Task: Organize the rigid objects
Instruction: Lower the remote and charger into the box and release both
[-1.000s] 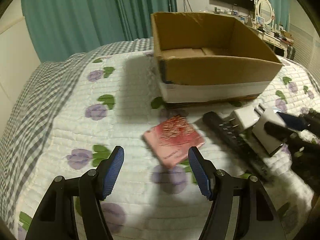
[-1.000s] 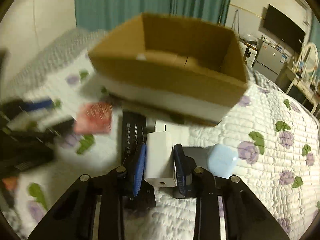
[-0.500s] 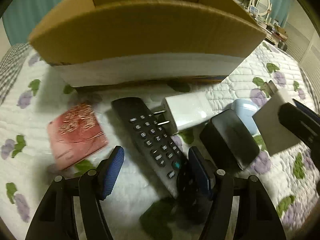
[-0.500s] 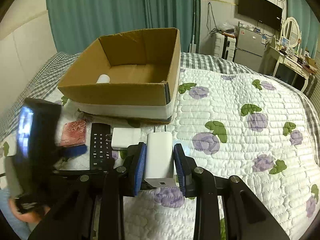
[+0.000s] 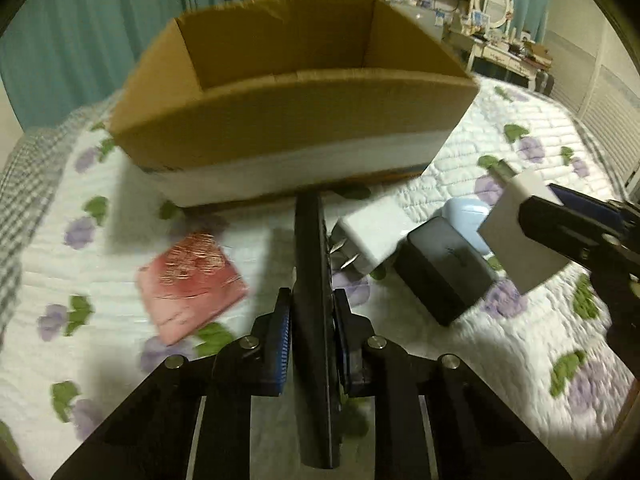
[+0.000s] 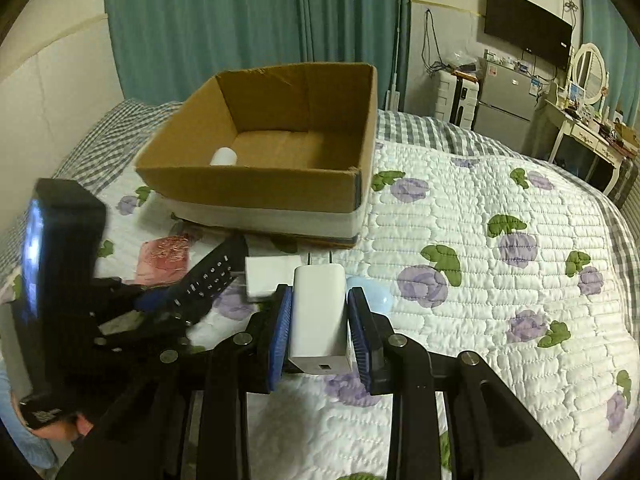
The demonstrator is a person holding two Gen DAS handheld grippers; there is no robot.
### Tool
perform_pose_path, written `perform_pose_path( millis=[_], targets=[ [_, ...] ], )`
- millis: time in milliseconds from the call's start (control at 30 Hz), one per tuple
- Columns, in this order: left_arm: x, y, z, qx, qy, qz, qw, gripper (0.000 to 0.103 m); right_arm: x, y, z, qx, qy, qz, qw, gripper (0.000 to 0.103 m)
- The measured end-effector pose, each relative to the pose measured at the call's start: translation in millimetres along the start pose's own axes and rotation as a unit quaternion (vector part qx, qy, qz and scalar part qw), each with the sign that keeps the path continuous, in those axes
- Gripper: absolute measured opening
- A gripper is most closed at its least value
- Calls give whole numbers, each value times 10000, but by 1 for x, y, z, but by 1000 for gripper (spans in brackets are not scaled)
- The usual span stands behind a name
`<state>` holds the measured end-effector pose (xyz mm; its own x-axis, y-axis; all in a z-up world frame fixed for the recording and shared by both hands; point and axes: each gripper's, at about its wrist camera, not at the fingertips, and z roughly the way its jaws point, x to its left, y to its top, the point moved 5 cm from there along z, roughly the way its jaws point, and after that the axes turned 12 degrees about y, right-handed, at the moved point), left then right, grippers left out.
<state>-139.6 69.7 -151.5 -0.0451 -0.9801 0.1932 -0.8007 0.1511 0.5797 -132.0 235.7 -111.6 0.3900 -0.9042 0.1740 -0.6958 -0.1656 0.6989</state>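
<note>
Both my jaws are clamped: remote on the left, charger on the right.

My left gripper (image 5: 311, 344) has its ribbed blue pads tight on the slim black remote (image 5: 313, 280), held on edge at lower centre of the left view. My right gripper (image 6: 320, 322) pinches a smooth white charger (image 6: 319, 312), prongs pointing away, at lower centre of the right view. Beyond them on the quilted floral bed (image 6: 500, 300) lie a glossy pink packet (image 5: 192, 280), a second white plug block (image 5: 370, 236), a matte black case (image 5: 444, 276) and a pale blue rounded case (image 5: 464, 216). Farther back sits the open cardboard box (image 6: 256, 188), a white cylinder (image 6: 223, 157) inside its left corner.
</note>
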Motion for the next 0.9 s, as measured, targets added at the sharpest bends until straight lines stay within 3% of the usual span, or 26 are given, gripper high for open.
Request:
perform_pose_path(
  millis=[300, 533, 767, 900],
  targets=[
    [34, 10, -72, -682, -7, -125, 9976, 19, 34, 23, -42, -336, -17, -271, 9991, 28],
    [54, 69, -109, -1210, 29, -205, 9924, 19, 44, 78, -65, -743, 88, -483, 9960, 28],
    [53, 135, -80, -1236, 31, -213, 9921, 19, 21, 134, -40, -952, 161, -507, 9940, 28],
    [43, 165, -33, -1063, 30, -181, 9942, 19, 2, 152, -6, -901, 164, -463, 9947, 28]
  ],
)
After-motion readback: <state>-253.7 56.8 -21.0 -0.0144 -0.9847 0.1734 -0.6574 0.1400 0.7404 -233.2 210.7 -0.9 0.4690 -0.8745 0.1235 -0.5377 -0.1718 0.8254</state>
